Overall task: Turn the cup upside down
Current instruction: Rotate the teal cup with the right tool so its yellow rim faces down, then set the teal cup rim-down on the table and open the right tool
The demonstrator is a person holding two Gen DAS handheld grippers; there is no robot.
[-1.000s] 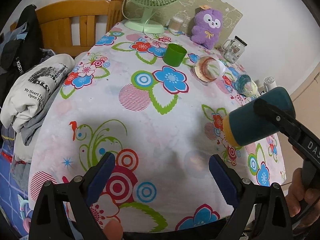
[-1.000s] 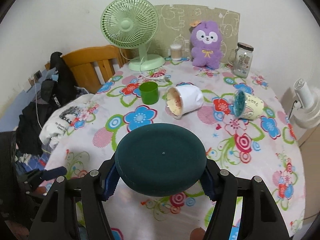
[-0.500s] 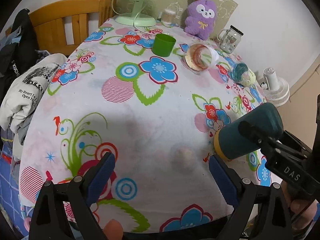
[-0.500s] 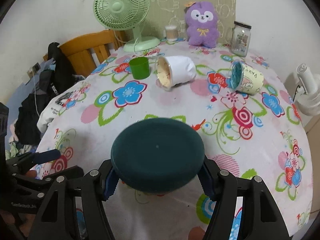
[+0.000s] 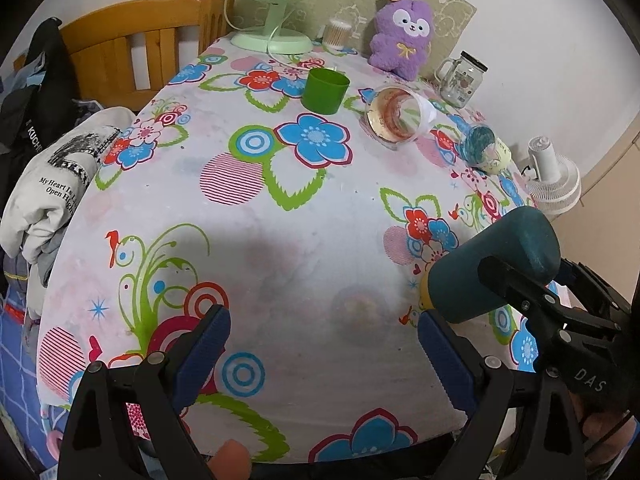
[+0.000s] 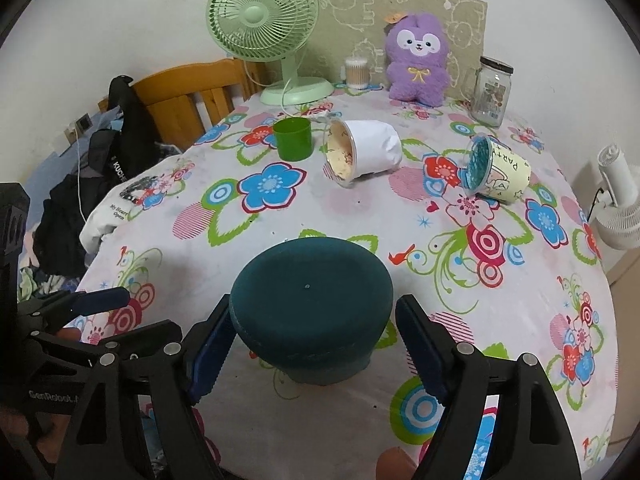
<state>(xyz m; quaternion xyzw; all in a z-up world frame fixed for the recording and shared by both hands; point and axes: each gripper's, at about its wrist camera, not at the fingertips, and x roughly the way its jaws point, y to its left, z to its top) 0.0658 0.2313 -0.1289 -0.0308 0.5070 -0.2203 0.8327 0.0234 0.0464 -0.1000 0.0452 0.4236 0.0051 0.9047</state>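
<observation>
Right claw [image 6: 312, 344] has dropped toward the surface [image 5: 280, 208] with the teal cup [image 6: 312, 300], now base-up, mouth down, at or just above the cloth near the front edge. Pads look barely on the cup walls; can't tell if grip is live or easing off. Inverted pose fits the flip; release looks like what's left. Left claw [image 5: 320, 344] sits wide, holding nothing, clear of the drop. White cup [image 6: 362, 152] and printed cup [image 6: 496, 174] lie on their sides farther back; green cup [image 6: 293, 138] is upright.
</observation>
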